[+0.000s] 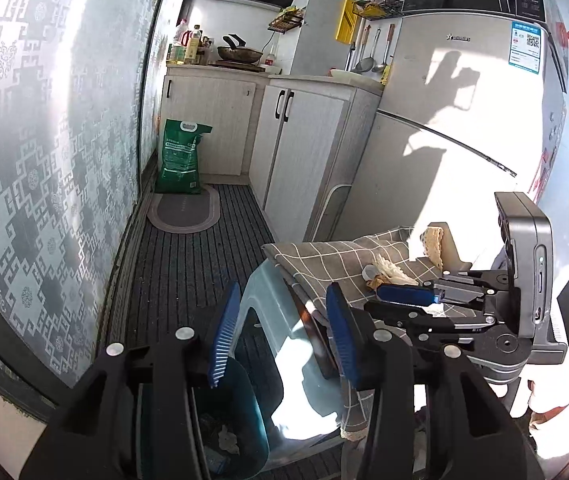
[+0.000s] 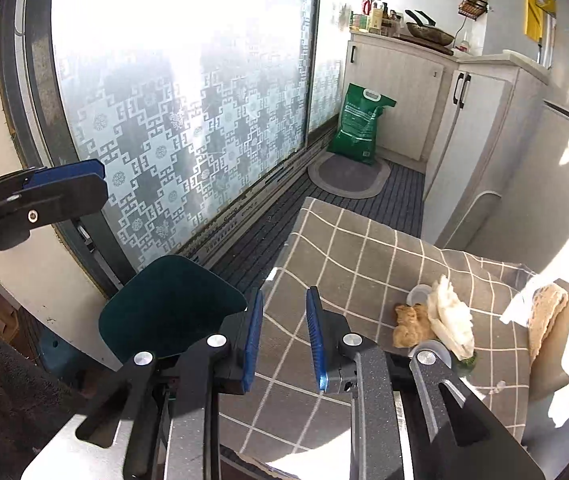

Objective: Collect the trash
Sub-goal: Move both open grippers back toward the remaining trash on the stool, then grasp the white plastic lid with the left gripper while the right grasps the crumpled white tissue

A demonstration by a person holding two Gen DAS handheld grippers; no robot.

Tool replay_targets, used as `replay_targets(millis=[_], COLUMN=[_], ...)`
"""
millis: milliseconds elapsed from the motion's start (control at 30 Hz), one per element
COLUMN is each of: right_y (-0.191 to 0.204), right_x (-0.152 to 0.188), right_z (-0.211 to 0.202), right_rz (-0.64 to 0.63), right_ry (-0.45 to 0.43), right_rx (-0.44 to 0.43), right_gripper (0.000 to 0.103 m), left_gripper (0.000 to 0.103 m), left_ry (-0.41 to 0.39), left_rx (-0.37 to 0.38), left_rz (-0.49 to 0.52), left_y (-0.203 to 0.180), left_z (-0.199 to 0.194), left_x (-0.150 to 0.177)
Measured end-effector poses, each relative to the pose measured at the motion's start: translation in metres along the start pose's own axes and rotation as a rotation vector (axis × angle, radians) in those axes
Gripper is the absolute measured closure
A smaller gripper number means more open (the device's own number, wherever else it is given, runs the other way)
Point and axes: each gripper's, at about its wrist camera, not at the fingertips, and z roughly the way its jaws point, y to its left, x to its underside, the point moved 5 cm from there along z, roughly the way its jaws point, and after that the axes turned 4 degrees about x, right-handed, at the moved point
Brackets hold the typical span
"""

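Two grippers are in view, both with jaws parted and holding nothing. Left gripper (image 1: 280, 336) hangs over the dark green bin (image 1: 228, 420), which stands on the floor at the near left of the checked cloth (image 2: 364, 272); crumpled scraps lie inside the bin. Right gripper (image 2: 284, 340) hovers above the cloth. Trash sits to its right: white crumpled tissue (image 2: 450, 320), brown wad (image 2: 408, 324) and small plastic cup (image 2: 418, 294), touching one another. Far off stand a green sack (image 2: 358, 124), oval mat (image 2: 348, 176) and cabinets (image 1: 300, 152).
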Motion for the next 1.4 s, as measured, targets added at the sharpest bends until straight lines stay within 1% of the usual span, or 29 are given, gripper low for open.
replay_targets(millis=[67,200,367,467,533,567,700,800,967,1033,1067,1133,1167,1400], right_y=[-0.022,-0.056,-0.085,-0.103,-0.113,-0.117,-0.132,-0.14,-0.15,-0.151,-0.149,-0.149,-0.149,-0.155], right_x=[0.006,0.017,0.028,0.036,0.042,0.045,0.05,0.049,0.04,0.037,0.036,0.036,0.036,0.039], right_z=[-0.007,-0.018,-0.024,-0.023,-0.02,-0.019,-0.013,-0.012,-0.009,-0.007,-0.006,-0.003,-0.002,-0.002], right_rz=[0.023,0.065,0.073,0.079,0.082,0.085,0.091,0.081,0.066,0.055,0.049,0.024,0.017,-0.008], right_ry=[-0.003,-0.012,-0.001,0.027,0.055,0.065,0.089,0.093,0.086,0.089,0.092,0.097,0.1,0.094], right_rx=[0.023,0.052,0.066,0.052,0.03,0.024,0.016,0.008,-0.011,-0.029,-0.04,-0.047,-0.051,-0.089], right_gripper=[0.081,0.081,0.081,0.081,0.077,0.076,0.076,0.073,0.073,0.072,0.072,0.067,0.067,0.067], left_gripper=[0.053,0.053,0.053,0.053,0.053,0.053,0.055,0.054,0.053,0.053,0.051,0.048,0.048,0.045], left_ry=[0.026,0.073,0.132,0.169,0.19,0.206,0.254,0.277,0.297,0.305,0.306,0.305,0.303,0.286], left_rx=[0.015,0.043,0.073,0.097,0.116,0.126,0.159,0.175,0.155,0.152,0.147,0.138,0.133,0.09], left_rz=[0.014,0.04,0.076,0.093,0.106,0.114,0.144,0.145,0.14,0.135,0.134,0.132,0.131,0.172], left_y=[-0.011,-0.034,-0.06,-0.076,-0.087,-0.093,-0.119,-0.13,-0.138,-0.139,-0.139,-0.139,-0.14,-0.149], left_z=[0.013,0.039,0.071,0.091,0.105,0.112,0.138,0.153,0.176,0.185,0.189,0.196,0.199,0.214], left_x=[0.004,0.013,0.029,0.036,0.041,0.044,0.055,0.058,0.059,0.059,0.058,0.057,0.056,0.052])
